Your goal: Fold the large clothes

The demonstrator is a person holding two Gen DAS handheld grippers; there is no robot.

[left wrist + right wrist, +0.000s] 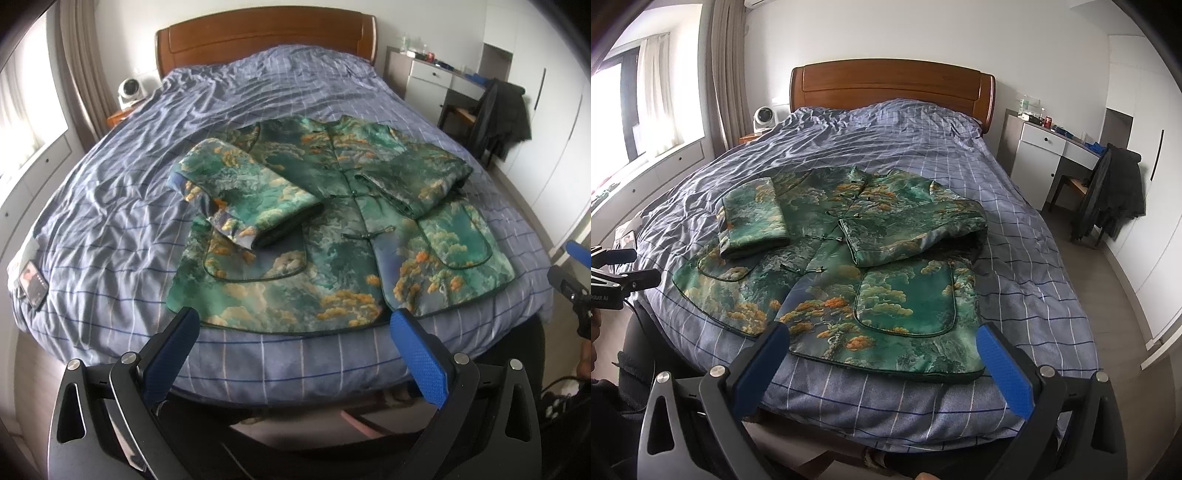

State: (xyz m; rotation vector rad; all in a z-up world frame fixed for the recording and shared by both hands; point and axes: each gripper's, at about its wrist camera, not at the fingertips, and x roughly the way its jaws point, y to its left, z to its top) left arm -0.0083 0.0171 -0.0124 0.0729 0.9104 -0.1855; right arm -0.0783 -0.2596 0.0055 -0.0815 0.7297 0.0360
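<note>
A green patterned jacket is lying front up near the foot of a bed covered in a blue checked quilt, both sleeves lying folded in across its front. The left gripper and right gripper are hovering at the hem, fingers spread apart, holding nothing

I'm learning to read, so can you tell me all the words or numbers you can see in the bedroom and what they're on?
"Robot AI" – white letters on the black body of the left gripper, cut off at the picture's edge, so there may be more.
Red can on the white desk: label too small to read.
Dark phone on the checked blue bedcover: screen too blurred to read.
</note>
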